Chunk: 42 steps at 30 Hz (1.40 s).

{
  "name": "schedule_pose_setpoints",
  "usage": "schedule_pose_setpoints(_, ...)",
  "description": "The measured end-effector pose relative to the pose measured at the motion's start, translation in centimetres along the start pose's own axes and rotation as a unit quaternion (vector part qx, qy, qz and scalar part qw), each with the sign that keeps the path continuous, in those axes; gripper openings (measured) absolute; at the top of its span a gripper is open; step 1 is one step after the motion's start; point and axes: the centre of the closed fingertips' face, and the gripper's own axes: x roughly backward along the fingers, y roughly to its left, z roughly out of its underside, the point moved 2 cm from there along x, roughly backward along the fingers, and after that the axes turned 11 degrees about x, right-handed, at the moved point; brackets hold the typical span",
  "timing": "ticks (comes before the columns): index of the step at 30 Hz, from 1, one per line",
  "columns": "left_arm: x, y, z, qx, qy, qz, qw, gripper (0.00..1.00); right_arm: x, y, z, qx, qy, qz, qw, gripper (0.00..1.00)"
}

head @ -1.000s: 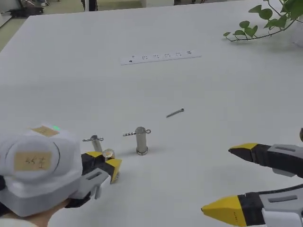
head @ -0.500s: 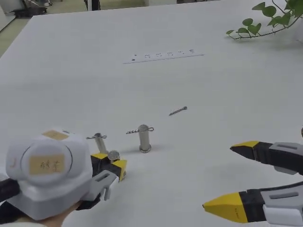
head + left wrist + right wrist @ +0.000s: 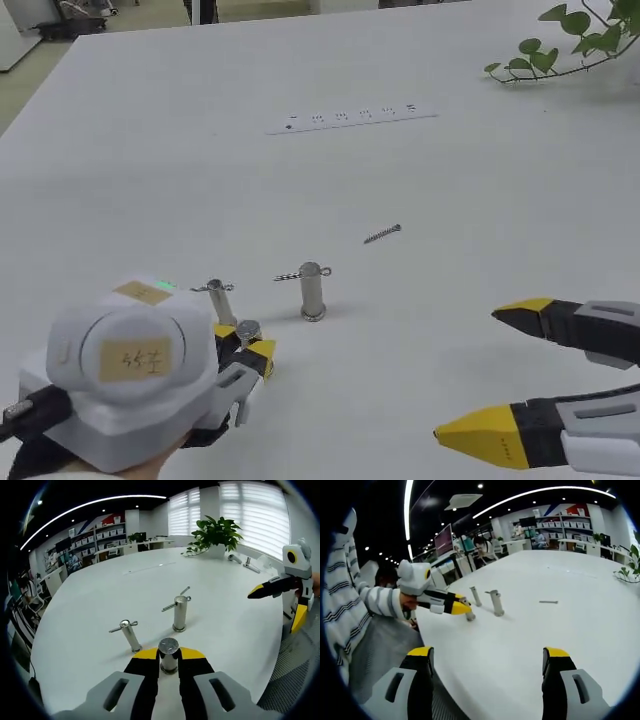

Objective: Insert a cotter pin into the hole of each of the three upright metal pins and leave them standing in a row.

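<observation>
My left gripper (image 3: 248, 345) is shut on a short upright metal pin (image 3: 248, 331) near the table's front edge. In the left gripper view that pin (image 3: 169, 655) stands between the yellow fingertips, and no cotter pin shows in it. Just behind it stands a second pin (image 3: 220, 300) with a cotter pin through its top. Further right, a third pin (image 3: 313, 292) also carries a cotter pin. A loose cotter pin (image 3: 382, 234) lies on the table beyond them. My right gripper (image 3: 492, 375) is open at the lower right, well apart from the pins.
A white power strip (image 3: 352, 117) lies across the far middle of the table. A leafy plant (image 3: 570, 40) trails in at the far right corner. The table's front edge runs close to the held pin (image 3: 468, 611). A person's striped sleeve (image 3: 375, 602) shows behind the left gripper.
The head view has shifted a little. The left gripper's body has swung slightly right while its tips stay on the pin. The right gripper has barely moved.
</observation>
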Motion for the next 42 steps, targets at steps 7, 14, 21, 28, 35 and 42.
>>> schedule_pose_setpoints(7,0.4,-0.2,0.4,0.013,0.012,0.015,0.9997,0.25,0.0,0.1,0.2,0.000,0.004,-0.003,1.0000,0.91)
schedule_pose_setpoints(14,1.1,-0.9,0.2,0.021,-0.002,0.060,0.9980,0.47,-0.3,0.4,0.3,-0.005,0.005,-0.007,0.9999,0.91)
schedule_pose_setpoints(21,2.1,-1.1,0.5,0.023,0.021,0.097,0.9948,0.69,-0.3,0.4,0.4,-0.004,0.009,-0.010,0.9999,0.91)
schedule_pose_setpoints(28,3.5,-0.5,-0.1,0.040,0.001,0.126,0.9912,0.79,0.0,0.1,0.5,-0.001,0.017,-0.007,0.9998,0.91)
schedule_pose_setpoints(35,4.2,0.6,0.0,0.036,-0.012,0.136,0.9900,0.82,0.0,0.0,0.7,0.023,0.044,-0.022,0.9985,0.91)
schedule_pose_setpoints(42,4.7,0.4,0.2,0.006,-0.014,0.162,0.9867,0.99,0.2,-0.9,0.4,0.054,0.075,-0.037,0.9950,0.92)
